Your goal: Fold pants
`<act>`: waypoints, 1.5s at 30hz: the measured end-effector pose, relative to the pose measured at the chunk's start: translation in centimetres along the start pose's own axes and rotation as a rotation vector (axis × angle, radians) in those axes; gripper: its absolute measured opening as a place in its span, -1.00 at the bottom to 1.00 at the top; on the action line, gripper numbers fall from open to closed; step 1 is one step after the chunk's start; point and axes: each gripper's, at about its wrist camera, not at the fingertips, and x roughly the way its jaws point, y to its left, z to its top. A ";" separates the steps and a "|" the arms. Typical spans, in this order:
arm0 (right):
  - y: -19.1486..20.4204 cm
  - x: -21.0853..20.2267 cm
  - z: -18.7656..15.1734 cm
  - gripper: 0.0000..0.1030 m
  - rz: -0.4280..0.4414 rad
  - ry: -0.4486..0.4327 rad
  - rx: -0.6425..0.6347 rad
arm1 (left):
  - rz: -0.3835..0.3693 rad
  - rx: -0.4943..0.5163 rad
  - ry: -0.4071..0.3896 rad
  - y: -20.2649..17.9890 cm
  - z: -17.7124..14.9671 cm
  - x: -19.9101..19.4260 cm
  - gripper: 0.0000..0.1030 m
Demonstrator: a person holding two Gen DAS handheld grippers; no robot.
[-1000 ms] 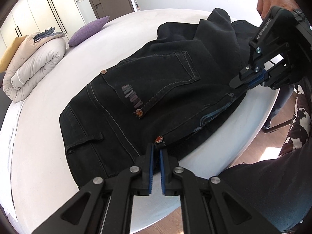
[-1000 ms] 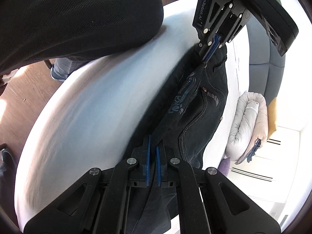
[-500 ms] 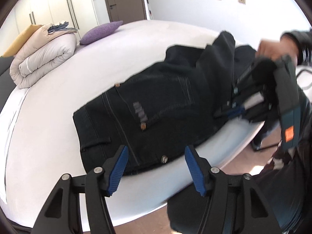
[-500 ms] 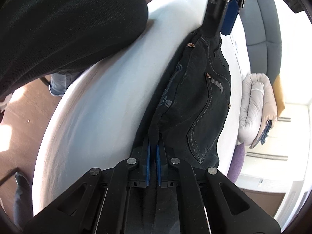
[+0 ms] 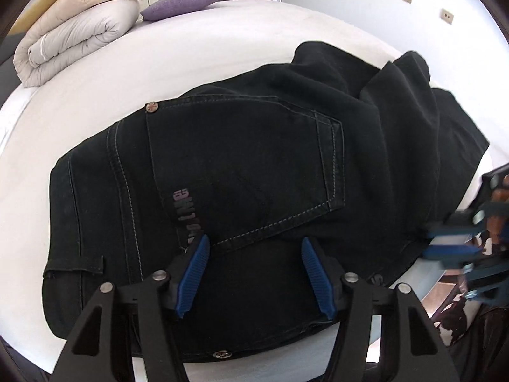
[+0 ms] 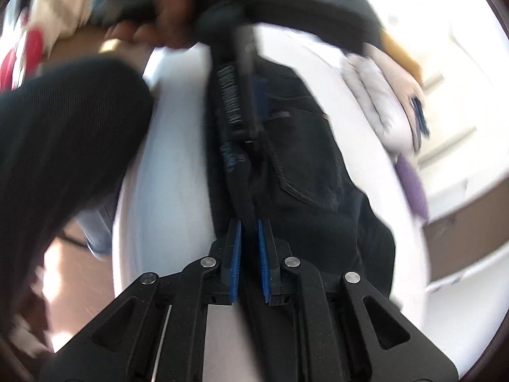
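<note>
Your left gripper [image 5: 254, 273] hangs wide open and empty over the waistband of the pants [image 5: 241, 172] lying on the bed [image 5: 191, 47], so close it on the near edge while your right gripper [image 6: 249, 254], fingers nearly together, pinches a fold farther along.

Bedroom (bed [image 5: 222, 31], rolled duvet [image 5: 73, 35])

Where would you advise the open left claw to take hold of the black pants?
Probably the waistband edge, coming in from the bed's near side: the pants lie flat, and that stitched band with a belt loop overhangs least.
</note>
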 end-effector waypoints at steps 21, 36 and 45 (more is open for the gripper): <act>-26.0 -10.3 -34.9 0.49 0.035 -0.263 1.790 | 0.051 -0.117 0.075 -0.3 1.7 1.7 0.25; -23.8 0.6 -34.1 0.19 0.435 -0.185 2.214 | 0.059 -0.132 0.041 -0.5 1.0 1.3 0.25; -32.9 -2.7 -30.3 0.20 0.264 -0.079 2.092 | 0.051 -0.134 0.017 -0.2 0.1 1.1 0.25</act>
